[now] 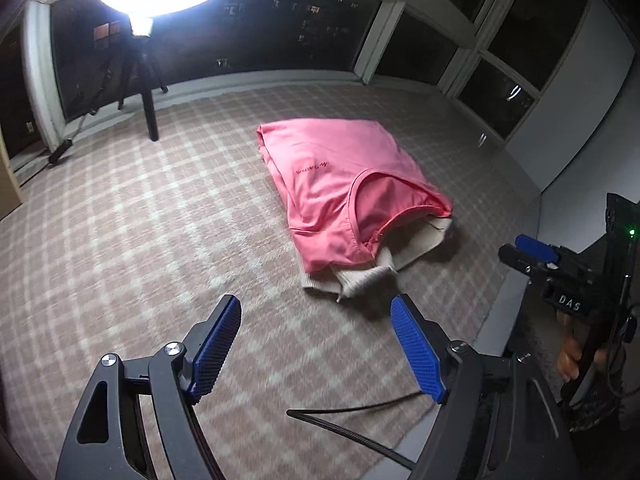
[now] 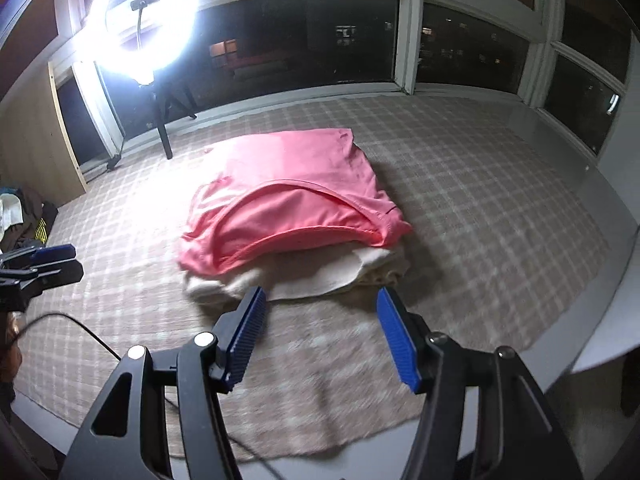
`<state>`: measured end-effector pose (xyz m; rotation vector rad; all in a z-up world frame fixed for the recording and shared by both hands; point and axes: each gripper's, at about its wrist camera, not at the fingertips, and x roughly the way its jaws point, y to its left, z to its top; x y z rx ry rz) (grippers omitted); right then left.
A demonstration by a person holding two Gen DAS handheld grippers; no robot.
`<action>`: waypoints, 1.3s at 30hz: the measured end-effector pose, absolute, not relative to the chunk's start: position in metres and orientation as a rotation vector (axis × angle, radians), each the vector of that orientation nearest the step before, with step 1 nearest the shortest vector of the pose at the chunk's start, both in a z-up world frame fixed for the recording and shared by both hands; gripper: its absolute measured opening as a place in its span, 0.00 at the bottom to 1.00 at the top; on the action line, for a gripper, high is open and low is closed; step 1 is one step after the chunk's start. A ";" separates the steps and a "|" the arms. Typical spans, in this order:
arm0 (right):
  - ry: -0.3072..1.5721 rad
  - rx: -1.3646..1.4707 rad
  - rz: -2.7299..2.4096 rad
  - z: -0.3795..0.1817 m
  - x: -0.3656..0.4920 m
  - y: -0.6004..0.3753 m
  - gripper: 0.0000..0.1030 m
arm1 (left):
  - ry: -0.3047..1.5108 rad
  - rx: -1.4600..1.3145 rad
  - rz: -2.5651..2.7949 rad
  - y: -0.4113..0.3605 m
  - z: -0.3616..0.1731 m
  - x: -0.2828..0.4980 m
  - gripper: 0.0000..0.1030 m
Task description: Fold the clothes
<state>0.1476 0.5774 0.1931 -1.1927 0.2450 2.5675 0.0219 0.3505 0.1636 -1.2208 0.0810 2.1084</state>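
Lying ahead of spread tongs, folded pink shirt

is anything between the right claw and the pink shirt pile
Nothing visible. The right claw is open over bare checked blanket, with the pink shirt on a cream garment just ahead.

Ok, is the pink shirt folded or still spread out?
Folded. The pink shirt lies as a compact rectangle, neckline on top, stacked on a cream garment over the plaid blanket.
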 end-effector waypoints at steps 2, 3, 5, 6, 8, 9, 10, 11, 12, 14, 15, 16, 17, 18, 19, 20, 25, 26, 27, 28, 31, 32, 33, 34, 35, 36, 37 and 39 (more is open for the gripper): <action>0.220 -1.172 2.571 0.203 0.155 0.563 0.60 | 0.086 -1.186 2.130 0.339 0.180 0.033 0.74; 0.208 -1.161 2.573 0.207 0.157 0.558 0.60 | 0.090 -1.168 2.139 0.335 0.186 0.038 0.74; 0.185 -1.140 2.576 0.215 0.163 0.548 0.62 | 0.095 -1.135 2.149 0.328 0.198 0.049 0.74; 0.174 -1.129 2.577 0.219 0.165 0.543 0.64 | 0.099 -1.122 2.157 0.325 0.202 0.054 0.74; 0.151 -1.107 2.579 0.227 0.171 0.532 0.66 | 0.107 -1.113 2.174 0.320 0.207 0.061 0.74; 0.148 -1.102 2.574 0.229 0.174 0.527 0.66 | 0.098 -1.119 2.174 0.317 0.207 0.063 0.74; 0.153 -1.099 2.567 0.230 0.177 0.522 0.66 | 0.086 -1.128 2.171 0.315 0.206 0.066 0.74; 0.160 -1.096 2.562 0.231 0.180 0.519 0.66 | 0.074 -1.138 2.165 0.313 0.204 0.067 0.74; 0.160 -1.096 2.559 0.231 0.182 0.516 0.66 | 0.069 -1.149 2.159 0.312 0.201 0.069 0.74; 0.154 -1.099 2.554 0.229 0.185 0.511 0.66 | 0.069 -1.171 2.153 0.310 0.195 0.074 0.74; 0.150 -1.100 2.551 0.229 0.187 0.509 0.66 | 0.074 -1.180 2.151 0.310 0.193 0.076 0.74; 0.147 -1.102 2.549 0.228 0.189 0.507 0.66 | 0.076 -1.184 2.149 0.309 0.192 0.078 0.74; 0.144 -1.103 2.546 0.227 0.190 0.505 0.66 | 0.074 -1.186 2.148 0.307 0.191 0.081 0.74; 0.141 -1.104 2.544 0.226 0.192 0.502 0.66 | 0.069 -1.188 2.148 0.306 0.191 0.082 0.74; 0.139 -1.104 2.541 0.226 0.194 0.500 0.66 | 0.065 -1.190 2.147 0.304 0.190 0.084 0.74; 0.137 -1.103 2.538 0.226 0.196 0.497 0.66 | 0.059 -1.192 2.148 0.303 0.190 0.086 0.74; 0.123 -1.116 2.545 0.224 0.199 0.490 0.66 | 0.024 -1.201 2.149 0.292 0.193 0.091 0.74; 0.115 -1.119 2.544 0.223 0.200 0.488 0.66 | 0.017 -1.203 2.148 0.290 0.193 0.092 0.74; 0.108 -1.120 2.545 0.223 0.200 0.486 0.66 | 0.013 -1.205 2.150 0.289 0.194 0.093 0.74; 0.104 -1.121 2.546 0.223 0.201 0.485 0.66 | 0.012 -1.205 2.154 0.287 0.194 0.094 0.74; 0.100 -1.122 2.553 0.224 0.202 0.483 0.66 | 0.010 -1.210 2.165 0.284 0.196 0.096 0.74; 0.098 -1.122 2.553 0.224 0.201 0.483 0.66 | 0.010 -1.212 2.167 0.284 0.196 0.096 0.74; 0.094 -1.122 2.552 0.224 0.202 0.482 0.66 | 0.009 -1.212 2.167 0.283 0.196 0.097 0.74; 0.089 -1.121 2.550 0.225 0.202 0.482 0.66 | 0.006 -1.212 2.166 0.282 0.197 0.097 0.74; 0.084 -1.121 2.549 0.224 0.202 0.482 0.66 | 0.001 -1.212 2.163 0.281 0.197 0.097 0.74; 0.078 -1.124 2.548 0.224 0.202 0.482 0.66 | -0.001 -1.213 2.163 0.281 0.198 0.097 0.74; 0.075 -1.128 2.548 0.224 0.201 0.483 0.66 | 0.001 -1.214 2.165 0.281 0.199 0.096 0.74; 0.071 -1.135 2.546 0.224 0.200 0.484 0.66 | 0.004 -1.215 2.172 0.281 0.199 0.096 0.74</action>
